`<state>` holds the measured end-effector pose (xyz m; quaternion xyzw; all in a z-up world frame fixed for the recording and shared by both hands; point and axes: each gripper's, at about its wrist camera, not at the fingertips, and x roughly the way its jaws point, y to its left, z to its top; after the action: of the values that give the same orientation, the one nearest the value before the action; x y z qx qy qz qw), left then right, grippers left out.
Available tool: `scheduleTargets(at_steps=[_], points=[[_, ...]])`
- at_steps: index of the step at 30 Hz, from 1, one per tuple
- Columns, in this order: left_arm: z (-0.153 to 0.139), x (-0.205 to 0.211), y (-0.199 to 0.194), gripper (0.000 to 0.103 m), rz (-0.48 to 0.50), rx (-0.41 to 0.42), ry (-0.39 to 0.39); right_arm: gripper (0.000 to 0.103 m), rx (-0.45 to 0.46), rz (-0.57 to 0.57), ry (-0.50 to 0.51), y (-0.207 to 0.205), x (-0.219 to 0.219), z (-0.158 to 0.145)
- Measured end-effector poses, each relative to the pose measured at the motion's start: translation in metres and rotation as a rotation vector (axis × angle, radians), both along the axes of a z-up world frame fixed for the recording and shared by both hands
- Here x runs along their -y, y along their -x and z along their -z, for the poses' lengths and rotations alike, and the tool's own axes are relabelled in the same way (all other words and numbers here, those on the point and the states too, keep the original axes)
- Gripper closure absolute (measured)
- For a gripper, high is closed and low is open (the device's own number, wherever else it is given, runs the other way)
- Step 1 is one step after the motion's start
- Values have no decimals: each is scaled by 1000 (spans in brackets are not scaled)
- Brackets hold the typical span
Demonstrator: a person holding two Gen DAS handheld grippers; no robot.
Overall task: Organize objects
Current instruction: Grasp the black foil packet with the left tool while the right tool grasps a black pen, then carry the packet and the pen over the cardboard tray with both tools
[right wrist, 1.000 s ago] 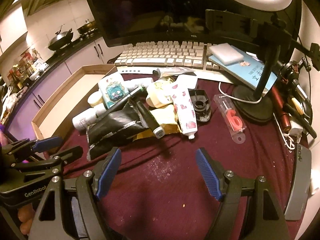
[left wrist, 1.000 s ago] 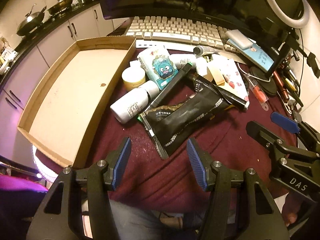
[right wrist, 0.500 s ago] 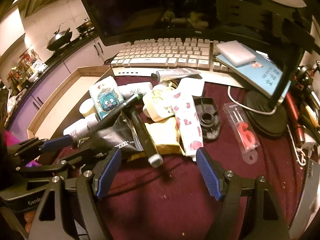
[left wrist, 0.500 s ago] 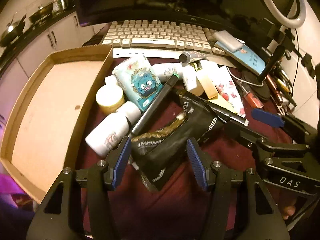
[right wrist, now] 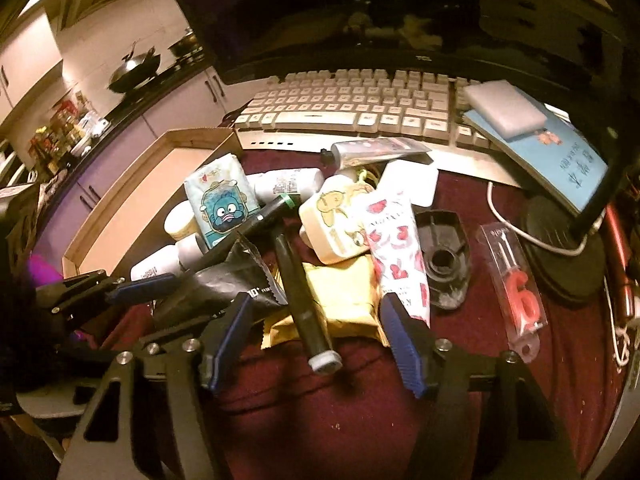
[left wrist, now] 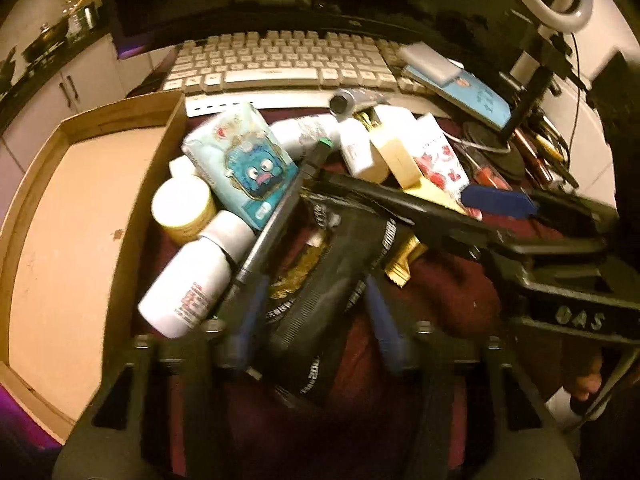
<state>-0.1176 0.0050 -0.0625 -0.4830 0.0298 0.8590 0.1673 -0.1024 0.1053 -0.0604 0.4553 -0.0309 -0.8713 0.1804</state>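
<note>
The pile of clutter is sitting on a dark red cloth (right wrist: 360, 420) in front of a white keyboard (right wrist: 360, 104), just right of an open cardboard tray (left wrist: 80, 208). Biggest thing in it is a crinkly black foil pouch (left wrist: 332, 280) with white print, lying diagonally over a yellow packet (right wrist: 340, 292).

The left gripper (left wrist: 316, 312) is straddling that pouch with its blue pads on both sides. Its jaws have just been closing in, but the blur is too heavy to tell whether they are pressing it yet. The right gripper (right wrist: 316, 344) has also just been closing, and a dark tube with a white cap (right wrist: 304, 288) is lying between its jaws, not touched.

Around them: a white bottle (left wrist: 192, 284), a blue cartoon tissue pack (left wrist: 244, 164), and a heart-print tube (right wrist: 400, 248). Behind it all a dark monitor (right wrist: 340, 8) is standing, with kitchen cabinets (right wrist: 172, 116) off left.
</note>
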Motion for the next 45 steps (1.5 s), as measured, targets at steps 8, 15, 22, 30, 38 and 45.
scheduleTargets(at_steps=[8,15,22,30,38,45], points=[[4,-1,-4,69,6,17,13,53,-4,-52,-38,13,13,2],[9,-11,-8,71,49,2,69,66,-6,-96,-89,19,27,6],[2,-2,-23,82,23,17,27,89,-2,-119,-124,8,32,5],[-6,5,-40,83,-20,32,-22,89,-8,-86,-104,-9,28,0],[-12,14,-54,83,-68,52,-52,89,15,-77,-98,-39,21,2],[-7,20,-69,83,-108,86,-66,89,62,-80,-113,-51,27,24]])
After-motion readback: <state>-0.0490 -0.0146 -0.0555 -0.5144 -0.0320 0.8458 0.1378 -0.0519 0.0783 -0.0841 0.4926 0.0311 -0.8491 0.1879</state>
